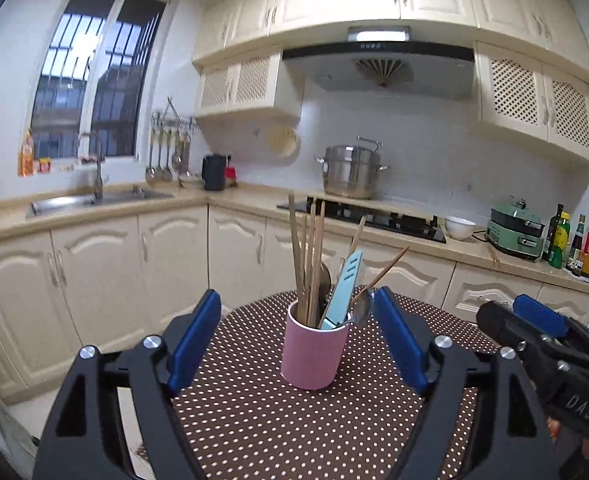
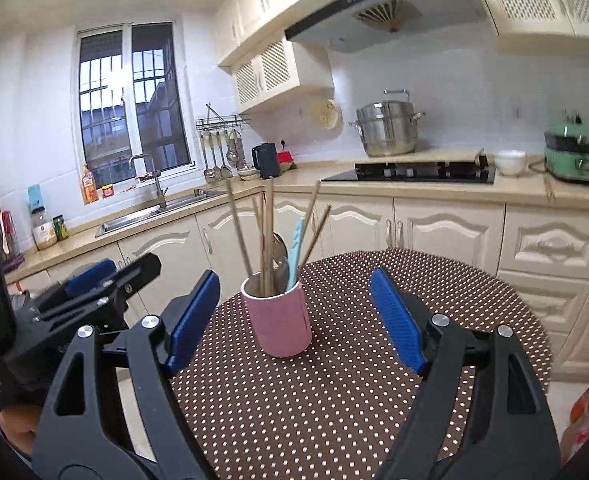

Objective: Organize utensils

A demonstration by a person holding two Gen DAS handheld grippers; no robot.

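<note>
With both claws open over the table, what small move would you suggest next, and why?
Probably just ease both back: the pink cup already stands upright holding the chopsticks, the blue spatula and a spoon, and the left claw and right claw are empty.

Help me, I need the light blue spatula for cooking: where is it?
In both wrist views the light blue spatula stands in the pink cup mid-table, right of the chopsticks.

We look level along each gripper's fingers, close above the dotted brown tablecloth [image 1: 294, 420]; both views share the pink cylindrical utensil cup [image 1: 314, 356].
</note>
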